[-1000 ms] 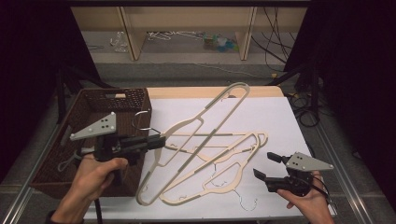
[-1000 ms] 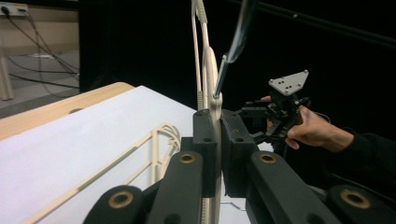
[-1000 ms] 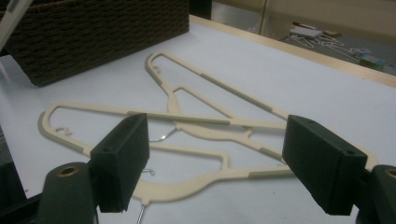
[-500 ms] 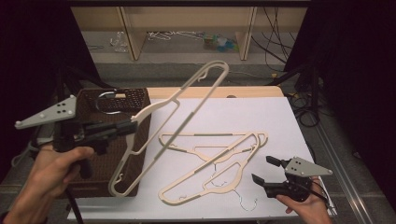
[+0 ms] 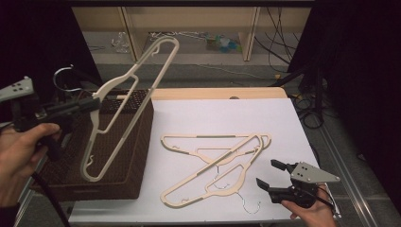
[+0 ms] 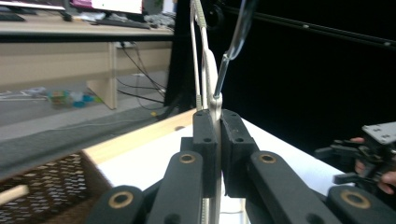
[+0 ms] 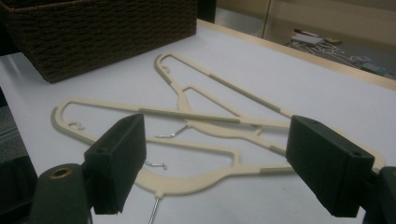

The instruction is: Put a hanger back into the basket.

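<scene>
My left gripper (image 5: 96, 104) is shut on a cream plastic hanger (image 5: 124, 111) at its neck, just below the metal hook (image 5: 64, 78). It holds the hanger in the air, tilted, above the brown wicker basket (image 5: 135, 146). The left gripper view shows the pads (image 6: 205, 135) pressed on the hanger's neck (image 6: 215, 100). Two more cream hangers (image 5: 215, 158) lie crossed on the white table top. My right gripper (image 5: 267, 173) stands open near the table's front right corner, just right of them. In the right gripper view the lying hangers (image 7: 210, 119) are ahead of the open right gripper (image 7: 215, 175), with nothing between its pads.
The wicker basket (image 7: 102, 28) stands at the table's left side. The white sheet (image 5: 227, 118) has a wooden strip along its far edge. Behind the table are low shelves with cables and small items (image 5: 222, 43). Dark curtains hang at both sides.
My left gripper has carried the hanger off the table, up and to the left, until it hangs over the basket. The right gripper has stayed in place, open.
</scene>
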The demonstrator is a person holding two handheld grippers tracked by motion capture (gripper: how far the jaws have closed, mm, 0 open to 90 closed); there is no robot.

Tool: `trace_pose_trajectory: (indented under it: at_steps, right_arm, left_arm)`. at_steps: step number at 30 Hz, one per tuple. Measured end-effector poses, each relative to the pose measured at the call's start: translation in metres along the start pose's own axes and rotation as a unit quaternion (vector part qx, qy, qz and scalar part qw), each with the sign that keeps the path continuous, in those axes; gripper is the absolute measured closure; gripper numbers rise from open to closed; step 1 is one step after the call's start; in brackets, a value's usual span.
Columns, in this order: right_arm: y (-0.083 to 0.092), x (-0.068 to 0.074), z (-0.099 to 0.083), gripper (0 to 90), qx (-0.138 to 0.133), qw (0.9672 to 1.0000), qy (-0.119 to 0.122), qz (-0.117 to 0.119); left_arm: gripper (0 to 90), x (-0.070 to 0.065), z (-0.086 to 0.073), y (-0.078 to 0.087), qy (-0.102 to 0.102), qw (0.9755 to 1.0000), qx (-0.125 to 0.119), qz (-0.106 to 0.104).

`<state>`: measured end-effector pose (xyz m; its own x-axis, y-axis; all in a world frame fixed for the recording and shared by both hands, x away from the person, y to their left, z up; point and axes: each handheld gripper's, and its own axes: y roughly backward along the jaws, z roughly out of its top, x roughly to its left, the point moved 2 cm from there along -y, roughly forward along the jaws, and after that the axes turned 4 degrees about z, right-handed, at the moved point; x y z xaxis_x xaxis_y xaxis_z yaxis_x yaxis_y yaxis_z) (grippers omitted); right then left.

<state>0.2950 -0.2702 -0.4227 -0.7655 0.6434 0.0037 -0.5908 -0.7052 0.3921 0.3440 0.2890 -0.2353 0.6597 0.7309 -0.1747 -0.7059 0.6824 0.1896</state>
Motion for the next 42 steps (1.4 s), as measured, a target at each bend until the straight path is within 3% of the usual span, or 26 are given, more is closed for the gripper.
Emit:
trace_pose_trajectory:
  at_steps: [3, 6, 14, 16, 18, 27, 29, 35, 39, 42]
  right_arm:
    - [0.0, 0.001, 0.0, 21.4, 0.003, 1.0, -0.002, 0.002]
    - [0.001, 0.001, 0.0, 21.4, 0.015, 0.9999, 0.0, 0.003]
    - [-0.001, 0.001, 0.0, 21.4, 0.001, 1.0, 0.0, 0.003]
    - [-0.001, 0.001, 0.0, 21.5, 0.001, 1.0, 0.0, 0.005]
    - [-0.001, 0.001, 0.0, 21.5, 0.002, 1.0, -0.002, 0.006]
    - [0.001, 0.001, 0.0, 21.5, 0.016, 0.9998, -0.003, 0.007]
    - [-0.001, 0.001, -0.001, 21.5, 0.008, 0.9999, -0.001, 0.009]
    - [-0.001, 0.001, -0.001, 21.6, 0.01, 0.9999, -0.001, 0.01]
    - [-0.001, 0.002, 0.0, 21.6, 0.008, 0.9999, 0.001, 0.01]
    - [-0.002, 0.002, -0.001, 21.8, 0.012, 0.9998, -0.003, 0.015]
  left_arm:
    - [85.6, 0.012, 0.005, 0.005, -0.011, 0.9998, -0.002, 0.018]
    - [85.6, 0.024, 0.002, 0.005, -0.027, 0.9985, 0.015, 0.045]
    - [85.6, 0.056, -0.026, -0.001, -0.042, 0.9932, 0.065, 0.087]
    - [85.6, 0.064, -0.034, -0.001, -0.037, 0.9921, 0.074, 0.095]
    - [85.5, 0.068, -0.037, -0.002, -0.035, 0.9917, 0.078, 0.096]
    - [85.6, 0.094, -0.068, 0.0, -0.05, 0.984, 0.127, 0.114]
    - [85.5, 0.097, -0.07, 0.001, -0.047, 0.9837, 0.129, 0.115]
    - [85.5, 0.105, -0.086, 0.004, -0.052, 0.9793, 0.152, 0.123]
    - [85.5, 0.111, -0.099, -0.002, -0.032, 0.9777, 0.163, 0.128]
    - [85.5, 0.113, -0.104, -0.006, -0.03, 0.9755, 0.173, 0.133]
